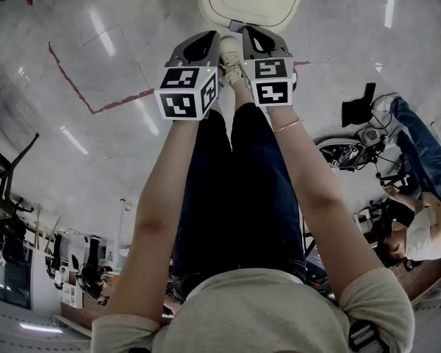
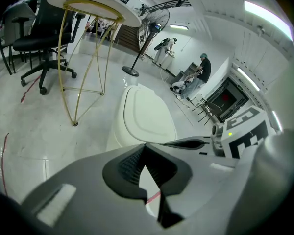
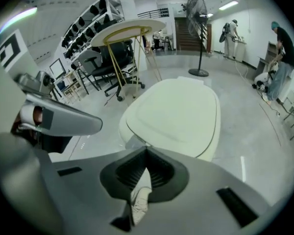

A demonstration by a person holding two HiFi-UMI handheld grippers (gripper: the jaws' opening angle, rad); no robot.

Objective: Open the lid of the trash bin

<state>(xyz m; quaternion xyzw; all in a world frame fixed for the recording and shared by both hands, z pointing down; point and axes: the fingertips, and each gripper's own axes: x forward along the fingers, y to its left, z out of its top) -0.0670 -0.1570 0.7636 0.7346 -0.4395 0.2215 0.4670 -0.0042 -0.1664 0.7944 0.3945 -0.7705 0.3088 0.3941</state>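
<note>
I am at the very start of this: the approach. The trash bin (image 1: 253, 2) stands on the floor (image 1: 117, 57) straight ahead of me, just past the toe of my shoe (image 1: 230, 56), and its cream lid (image 3: 179, 111) lies flat and fully down on the body. Nothing touches it.

Both tools hover side by side above the near edge of the bin, close together but not in contact with it. The left hand-held gripper (image 2: 146, 146) has its jaws brought together at the tips with nothing between them; through the slot beneath I see only floor and a red tape line (image 2: 154, 196). The right hand-held gripper (image 3: 147, 149) is likewise closed tip to tip and empty, with my shoe showing through the gap below. From its view the lid's front rim sits just beyond the tips, nearer than it does for the left.

As I judge it, the next move is to lower one tool to that front rim and get under the lip, or spread the jaws and pinch the edge, then swing the lid up and back about its far hinge. The right one looks better placed. I cannot make out a handle or a pedal from here, so I would go in slowly and watch that the closed tips do not slide off the smooth plastic
</note>
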